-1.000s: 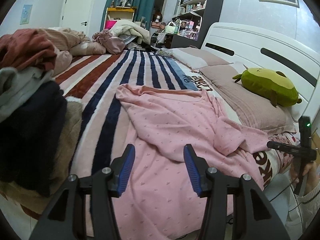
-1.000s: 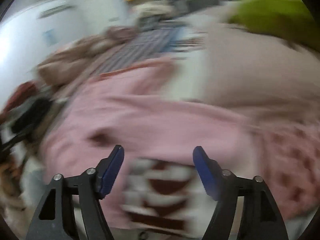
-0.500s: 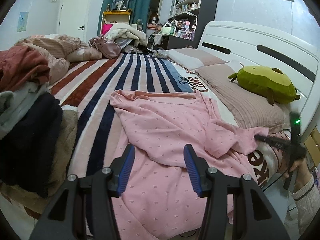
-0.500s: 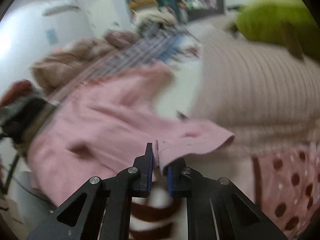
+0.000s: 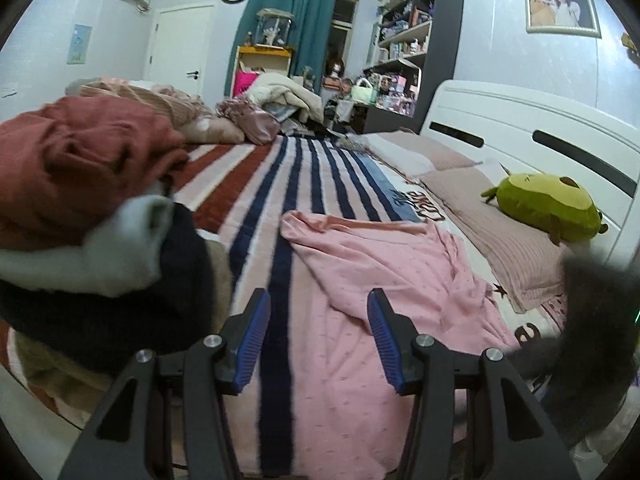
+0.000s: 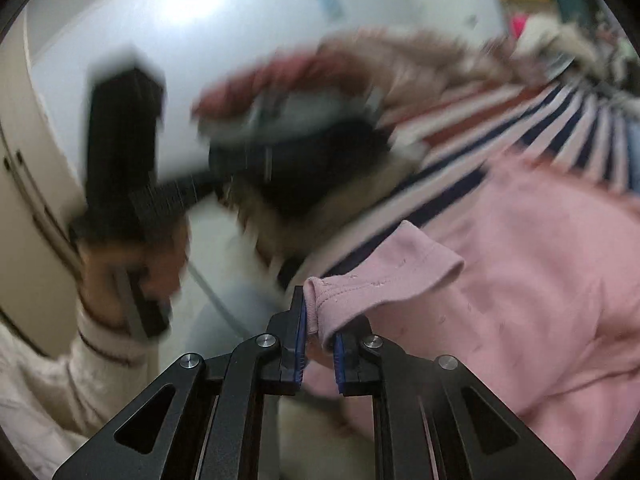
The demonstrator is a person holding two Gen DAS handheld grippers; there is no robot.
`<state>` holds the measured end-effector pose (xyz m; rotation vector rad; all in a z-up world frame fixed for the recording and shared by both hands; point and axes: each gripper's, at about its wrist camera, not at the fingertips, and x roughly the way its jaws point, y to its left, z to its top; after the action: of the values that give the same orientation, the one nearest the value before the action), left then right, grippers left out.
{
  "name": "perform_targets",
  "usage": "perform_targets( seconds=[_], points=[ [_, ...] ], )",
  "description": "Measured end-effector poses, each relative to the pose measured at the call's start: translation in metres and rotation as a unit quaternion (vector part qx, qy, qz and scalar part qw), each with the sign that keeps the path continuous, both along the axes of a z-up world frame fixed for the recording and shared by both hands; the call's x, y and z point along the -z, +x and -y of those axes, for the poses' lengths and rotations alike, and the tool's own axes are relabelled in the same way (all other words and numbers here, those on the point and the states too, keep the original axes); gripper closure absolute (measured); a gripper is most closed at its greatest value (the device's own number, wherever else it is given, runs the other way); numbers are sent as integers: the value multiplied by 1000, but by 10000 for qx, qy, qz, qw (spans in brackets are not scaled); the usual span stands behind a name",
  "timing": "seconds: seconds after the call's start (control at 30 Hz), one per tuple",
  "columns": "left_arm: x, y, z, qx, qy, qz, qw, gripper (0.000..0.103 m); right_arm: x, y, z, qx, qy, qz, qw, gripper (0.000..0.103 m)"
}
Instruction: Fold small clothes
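Right wrist view is showing my right gripper [image 6: 320, 340] pinching the cuff of the pink top's sleeve [image 6: 384, 276], its jaws narrowed onto the fabric, with the rest of the pink top [image 5: 384, 280] lying spread on the striped blanket [image 5: 280, 184]. I am judging that the sleeve fold is the step in hand: the cuff is lifted and is being carried across the garment's body. My left gripper [image 5: 318, 334] is hovering over the top's near hem, jaws standing partly apart with nothing between them. Next, I am expecting to lay the cuff flat on the chest panel without dragging the body along, so the left side may need to pin the cloth. Blur is hiding fine detail in the right wrist view.

Left wrist view is showing a pile of unfolded clothes [image 5: 92, 216] at near left, a green plush toy [image 5: 548, 208] on the pillows [image 5: 500, 232] at right, a white headboard [image 5: 520, 136], a bookshelf [image 5: 416, 56] and teal curtains [image 5: 296, 28] at the far wall.
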<state>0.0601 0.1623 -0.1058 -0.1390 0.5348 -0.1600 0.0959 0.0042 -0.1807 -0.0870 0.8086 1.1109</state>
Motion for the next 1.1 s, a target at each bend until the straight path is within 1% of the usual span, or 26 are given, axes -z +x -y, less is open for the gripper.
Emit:
perform_targets(
  seconds=[0.1,0.13,0.2,0.23,0.27,0.3,0.33,0.37,0.4,0.47,0.5,0.53,0.57,0.6,0.63,0.67,0.7,0.77,0.8,0.83,0.9,0.93,0.97,1.0,1.03,1.1],
  points=[
    [3,0,-8,7,-13,-22,10000,56,38,-4,-21,-122,-319,-482,9983,96],
    [5,1,-9,35,6,-56,10000,55,51,-2,-25,-125,-458,-682,9965,93],
    [9,4,-6,128,30,-105,9999,54,64,3,-23,7,-672,-947,9932,92],
    [11,8,-2,216,24,-148,9997,54,65,3,-18,35,-673,-1010,9926,87],
    [14,12,2,312,8,-196,9993,53,61,3,-12,44,-618,-1036,9927,72],
    [17,15,7,406,0,-241,9989,53,51,1,1,73,-491,-979,9940,63],
    [21,19,15,528,-2,-300,9982,53,41,1,13,119,-389,-869,9954,49],
    [24,22,20,628,-6,-356,9974,53,30,0,27,206,-289,-716,9968,46],
    [28,26,27,719,-3,-414,9966,53,18,0,45,371,-229,-561,9975,46],
    [38,37,45,929,-25,-575,9940,53,6,11,73,851,-265,-312,9955,44],
    [43,40,52,1026,-72,-662,9925,53,1,20,95,1246,-319,-163,9916,43],
    [52,47,63,1154,-119,-803,9900,53,-3,31,119,1707,-379,-65,9846,42],
    [59,51,70,1208,-100,-923,9883,53,-4,39,136,2051,-447,-10,9777,42],
    [66,55,78,1228,-47,-1051,9868,53,-3,53,162,2552,-644,118,9647,42],
    [73,57,84,1260,-3,-1177,9850,53,-1,61,175,2823,-846,242,9553,42],
    [79,60,89,1313,14,-1293,9829,53,4,74,191,3104,-1194,425,9421,42],
    [84,61,93,1372,19,-1406,9805,53,10,81,199,3236,-1449,537,9335,42],
    [97,63,100,1529,-18,-1657,9743,63,26,102,214,3450,-2070,690,9129,42],
    [102,63,101,1561,-31,-1753,9721,65,33,109,227,3471,-2211,678,9089,43],
    [106,62,101,1601,-78,-1856,9695,67,39,116,228,3431,-2288,638,9088,44],
    [109,58,101,1739,-189,-1883,9664,73,53,132,227,3319,-2408,578,9102,52],
    [108,54,101,1839,-213,-1893,9643,84,55,136,226,3329,-2413,612,9095,55],
    [107,52,100,1850,-188,-1902,9640,87,56,141,225,3388,-2396,686,9072,57],
    [106,50,98,1833,-152,-1915,9641,87,54,143,227,3520,-2400,769,9015,60],
    [106,47,96,1795,-111,-1948,9642,87,51,147,228,3683,-2400,849,8942,68],
    [104,44,91,1756,-42,-1965,9646,82,41,149,241,4020,-2226,954,8830,69]
  ],
)
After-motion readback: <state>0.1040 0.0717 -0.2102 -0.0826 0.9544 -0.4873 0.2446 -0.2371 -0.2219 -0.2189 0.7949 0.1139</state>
